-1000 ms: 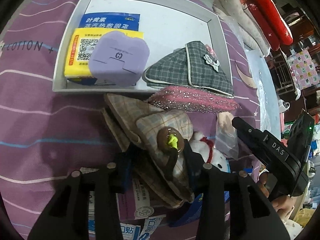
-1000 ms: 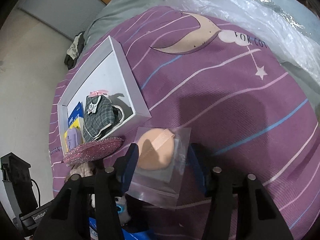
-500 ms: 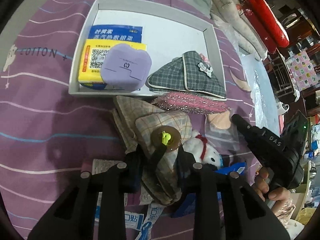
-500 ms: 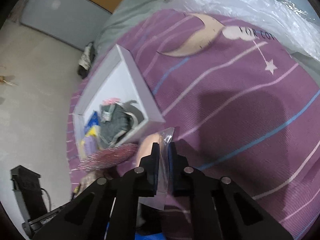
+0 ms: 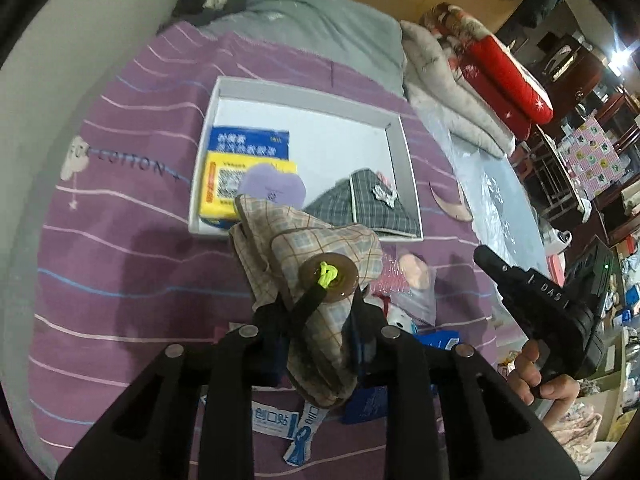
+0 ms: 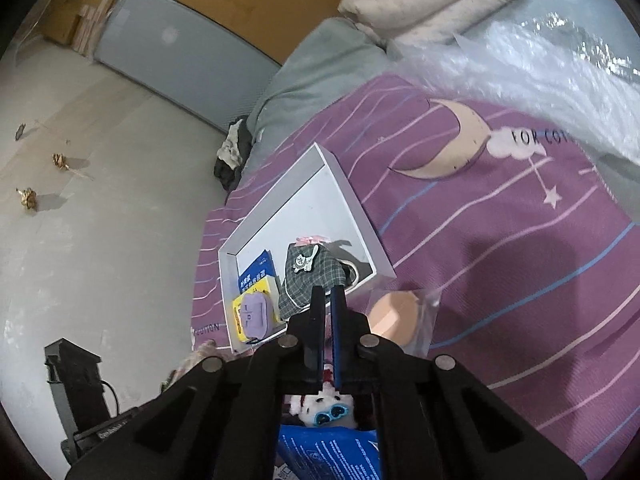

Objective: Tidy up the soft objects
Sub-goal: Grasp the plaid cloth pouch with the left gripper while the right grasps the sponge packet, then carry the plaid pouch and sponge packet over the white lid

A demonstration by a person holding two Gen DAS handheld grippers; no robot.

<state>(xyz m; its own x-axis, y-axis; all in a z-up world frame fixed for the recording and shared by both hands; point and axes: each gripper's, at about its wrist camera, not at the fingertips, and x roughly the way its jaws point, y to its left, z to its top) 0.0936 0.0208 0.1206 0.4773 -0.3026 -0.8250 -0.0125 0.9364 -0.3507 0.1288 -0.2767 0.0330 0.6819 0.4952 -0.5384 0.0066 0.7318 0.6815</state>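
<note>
My left gripper [image 5: 320,312] is shut on a beige plaid fabric pouch [image 5: 320,240] with a brown button and holds it up above the purple bedspread, just in front of the white tray [image 5: 304,92]. In the tray lie a blue packet, a yellow packet [image 5: 220,184], a lilac pad [image 5: 276,188] and a dark plaid pouch [image 5: 360,208]. My right gripper [image 6: 329,300] is shut, and I see nothing between its fingers. A bagged peach puff [image 6: 396,316] lies on the bedspread just right of it. A white plush toy [image 6: 324,404] sits under the right gripper.
Blue and white packets [image 5: 272,416] lie on the bedspread below the left gripper. Folded blankets [image 5: 460,92] and a clear plastic sheet [image 6: 540,60] lie beyond the tray. The bed ends at the bare floor [image 6: 80,200] on the left. A hand [image 5: 536,380] holds the right gripper.
The left gripper closed on the plaid pouch and lifted it. The right gripper closed over the puff bag's edge, then rose and tilted up; the bag now lies beside it.
</note>
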